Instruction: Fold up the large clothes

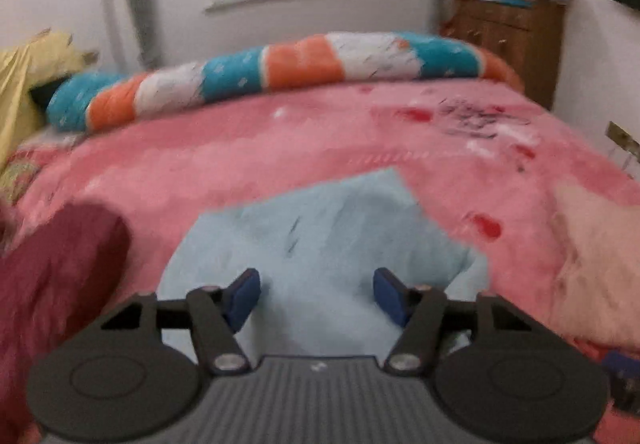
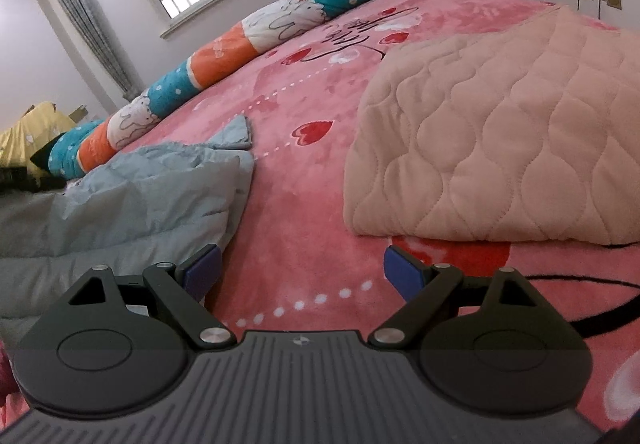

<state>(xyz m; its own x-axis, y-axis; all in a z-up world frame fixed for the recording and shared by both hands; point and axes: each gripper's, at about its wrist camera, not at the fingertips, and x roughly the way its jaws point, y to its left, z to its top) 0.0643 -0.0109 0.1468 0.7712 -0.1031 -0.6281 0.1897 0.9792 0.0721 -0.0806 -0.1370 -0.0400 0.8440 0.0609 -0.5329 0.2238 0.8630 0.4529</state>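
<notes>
A light blue garment [image 1: 320,240] lies partly folded on the pink bed cover [image 1: 280,148]. My left gripper [image 1: 316,294] is open and empty, hovering right above the garment's near part. In the right wrist view the same garment [image 2: 140,196] lies rumpled at the left, and my right gripper [image 2: 302,270] is open and empty low over the pink cover [image 2: 304,204], just right of the garment's edge.
A folded peach quilted blanket [image 2: 500,140] lies on the right of the bed, also in the left wrist view [image 1: 600,268]. A dark red cloth [image 1: 56,268] lies at the left. A long teal, orange and white bolster [image 1: 280,72] runs along the far side. A wooden dresser [image 1: 516,44] stands far right.
</notes>
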